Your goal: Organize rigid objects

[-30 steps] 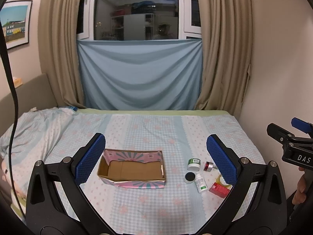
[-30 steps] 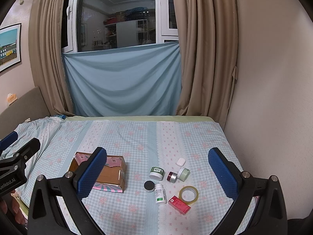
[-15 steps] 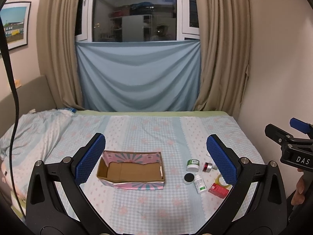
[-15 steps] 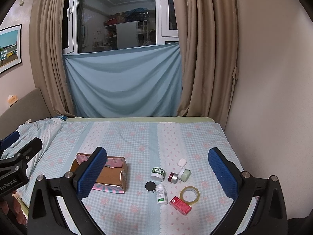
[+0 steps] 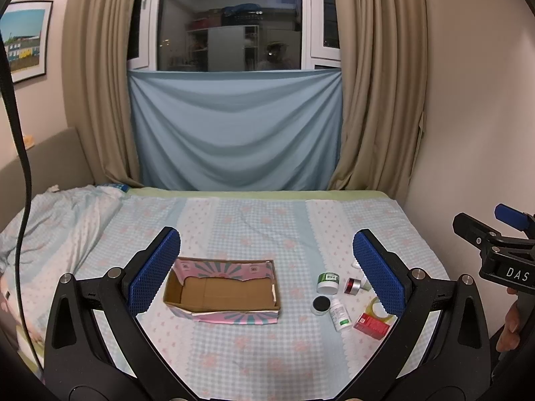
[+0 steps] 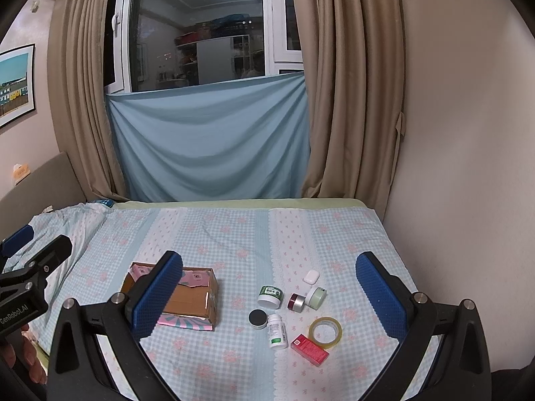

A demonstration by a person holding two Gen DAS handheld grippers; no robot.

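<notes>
Both grippers' jaws gape empty, high above the cardboard box [image 5: 222, 292] and small jars [image 6: 270, 296].

Tape roll [image 5: 377, 308] and pale jar half behind left tool's finger [image 5: 378, 272].

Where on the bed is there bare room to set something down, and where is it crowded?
The box is empty inside. Bare bedspread stretches behind it toward the blue cloth, and a strip lies between the box and the green-lidded jar. Crowded: the jars, pill bottle, tape roll and red packet cluster tightly.
</notes>
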